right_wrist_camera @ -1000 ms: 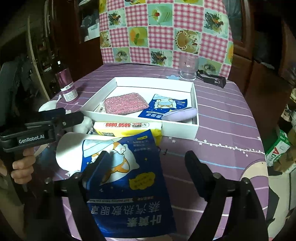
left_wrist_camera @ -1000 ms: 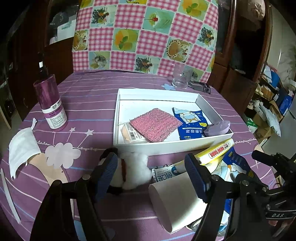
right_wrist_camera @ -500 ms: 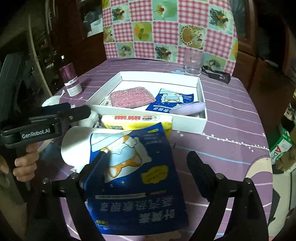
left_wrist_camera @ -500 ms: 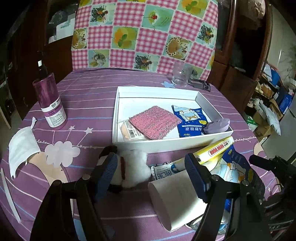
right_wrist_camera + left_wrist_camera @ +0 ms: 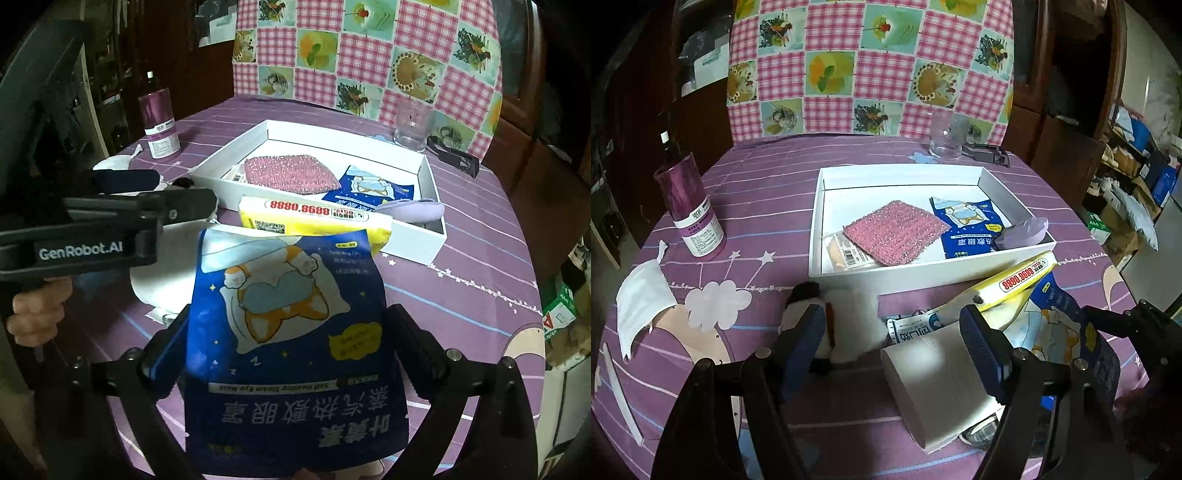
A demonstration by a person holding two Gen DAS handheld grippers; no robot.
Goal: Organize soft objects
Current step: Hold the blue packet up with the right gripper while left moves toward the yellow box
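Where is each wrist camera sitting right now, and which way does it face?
Left wrist: behind the open jaws of the left gripper, low over the table, facing the white tray; the toilet paper roll lies ahead.
Right wrist: behind the right gripper, facing the same tray from the right; the blue eye-mask pouch lies between its open jaws, and the person's left hand shows.
Shared: tray, pink scrub pad, yellow tissue pack.

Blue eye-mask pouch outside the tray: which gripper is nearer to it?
Right. The right gripper has the blue eye-mask pouch between its open fingers. The left gripper sits off to the pouch's left, over the white roll and plush toy.
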